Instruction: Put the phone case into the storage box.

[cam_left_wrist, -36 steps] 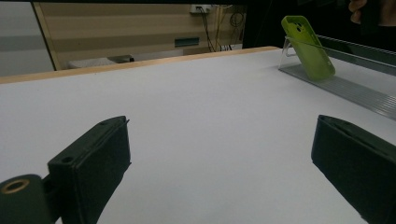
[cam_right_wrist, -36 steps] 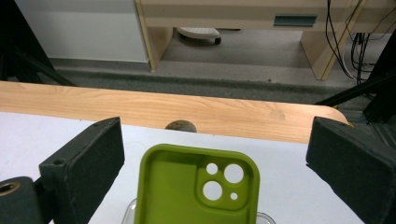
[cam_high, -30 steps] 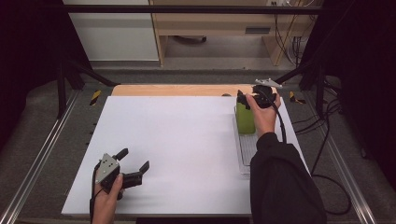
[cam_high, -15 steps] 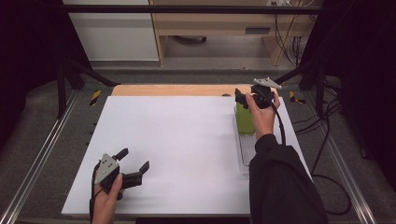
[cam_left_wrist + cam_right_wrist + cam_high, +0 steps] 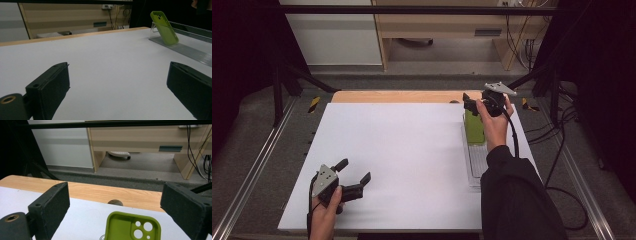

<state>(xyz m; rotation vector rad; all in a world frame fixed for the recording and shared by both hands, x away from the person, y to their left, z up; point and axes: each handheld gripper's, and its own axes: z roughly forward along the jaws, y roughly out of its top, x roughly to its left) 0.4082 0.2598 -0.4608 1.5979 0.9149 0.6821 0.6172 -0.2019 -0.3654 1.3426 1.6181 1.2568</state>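
Phone case [image 5: 474,127] leaning on stand [image 5: 476,165], table's [image 5: 412,150] right side.

the right gripper [image 5: 473,106] sits a touch lower and closer to the person than a second ago, its open jaws now just above the top edge of the green phone case [image 5: 474,127]. the right hand [image 5: 494,122] comes with it. this shift is small.
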